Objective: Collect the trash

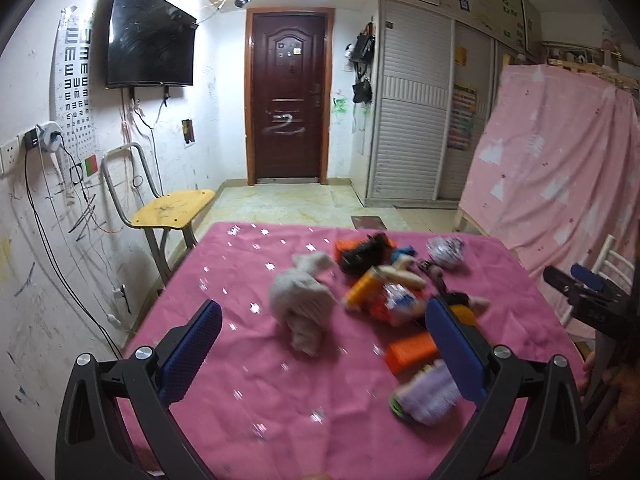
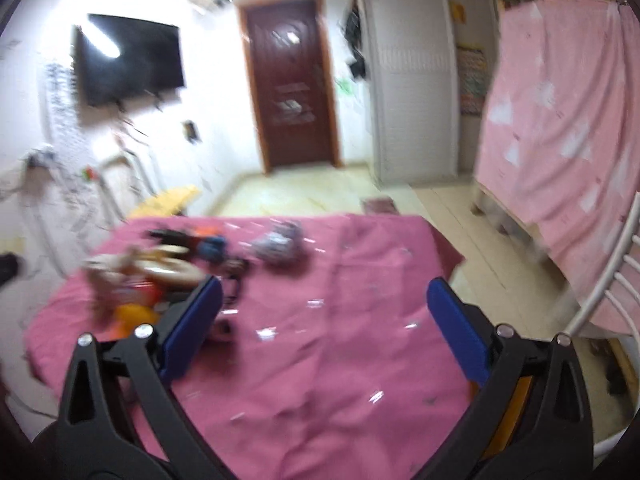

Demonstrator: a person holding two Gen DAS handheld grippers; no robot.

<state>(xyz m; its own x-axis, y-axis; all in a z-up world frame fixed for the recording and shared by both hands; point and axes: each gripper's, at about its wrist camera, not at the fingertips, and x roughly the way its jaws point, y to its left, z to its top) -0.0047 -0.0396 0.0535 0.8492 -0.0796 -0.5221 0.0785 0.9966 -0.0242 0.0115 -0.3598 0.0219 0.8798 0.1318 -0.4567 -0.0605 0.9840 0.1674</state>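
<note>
A pile of trash lies on the pink tablecloth [image 1: 248,380]: a crumpled grey-white tissue [image 1: 302,302], an orange-yellow bottle [image 1: 362,288], an orange box [image 1: 412,350], a purple-white wrapper [image 1: 428,394], a black item [image 1: 366,254] and a crumpled silver wrapper [image 1: 445,252]. My left gripper [image 1: 322,344] is open above the cloth, the tissue ahead between its fingers. My right gripper [image 2: 324,328] is open over bare cloth [image 2: 340,360], with the blurred pile [image 2: 160,272] at its left and the silver wrapper [image 2: 280,246] ahead. The right gripper also shows in the left wrist view [image 1: 580,284].
A yellow chair [image 1: 172,210] stands by the left wall beyond the table. A white chair [image 2: 608,304] stands at the table's right side. A pink-draped frame [image 1: 560,152] is at the right. A brown door [image 1: 290,96] is far ahead across open floor.
</note>
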